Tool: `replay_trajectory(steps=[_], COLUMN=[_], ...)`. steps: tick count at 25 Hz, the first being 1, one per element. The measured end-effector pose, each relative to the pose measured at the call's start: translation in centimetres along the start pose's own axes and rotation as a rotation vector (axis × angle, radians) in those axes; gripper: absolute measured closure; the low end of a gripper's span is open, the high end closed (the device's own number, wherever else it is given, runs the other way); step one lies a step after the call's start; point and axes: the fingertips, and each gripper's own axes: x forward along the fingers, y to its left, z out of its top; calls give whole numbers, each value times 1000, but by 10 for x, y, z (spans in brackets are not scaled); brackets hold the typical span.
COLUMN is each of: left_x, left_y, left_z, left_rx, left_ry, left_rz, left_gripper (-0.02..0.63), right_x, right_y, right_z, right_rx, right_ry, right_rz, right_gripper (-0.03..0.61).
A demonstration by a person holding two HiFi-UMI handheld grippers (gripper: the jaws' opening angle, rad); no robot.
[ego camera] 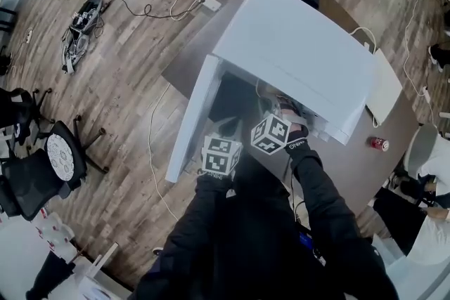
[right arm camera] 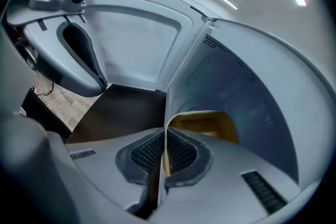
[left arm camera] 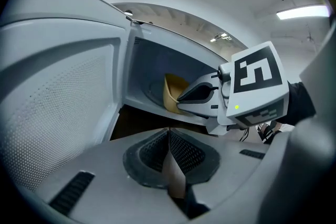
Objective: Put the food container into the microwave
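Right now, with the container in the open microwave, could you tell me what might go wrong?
The right tool pinches only the thin wall of the food container, so it may tilt or slip. The left tool hangs beside the open door and could knock it.

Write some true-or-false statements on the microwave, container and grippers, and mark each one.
1. The microwave door is open. True.
2. The right gripper grips the container by its rim. True.
3. The container stands outside on the tabletop. False: it is inside the microwave.
4. The left gripper holds the container too. False: its jaws are shut, away from the container.
5. The can is green. False: it is red.
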Motion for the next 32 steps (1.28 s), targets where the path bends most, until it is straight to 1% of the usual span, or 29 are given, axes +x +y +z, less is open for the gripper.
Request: replay_trajectory(steps=[5,14,19,20,22,23,28,29,32], left_x=[8,17,16,15,13,11,1,-3,-20], left_y=[12,25,23,22,20,19,10,8,-2], left_z=[1,2,3,3,1,1,-1,-3,-11], left_rx=[-20,-40,-28,-23,-13,-7,28,37,64], left_ry=[14,35,41,41,40,39,24,18,3], left_rz=[14,17,7,4,-3,-6,-19,-23,-40], left_gripper=[577,577,577,577,577,577,577,577,577], right_x=[15,33,31,30,26,23,-4,-12,-48], right_y=[-18,-25,-27,-27,-25,-25,-23,-21,-12], right_z=[2,3,3,4,5,5,10,11,17], right_rx=[-20,-12,11,22,51,65,143,170,275], right_ry=[13,23,21,16,3,-5,-43,-55,-99], right_rz=[-54,-37,-51,-56,-65,-71,-119,-131,-174], right_gripper=[549,548,545,541,502,495,495,495,523])
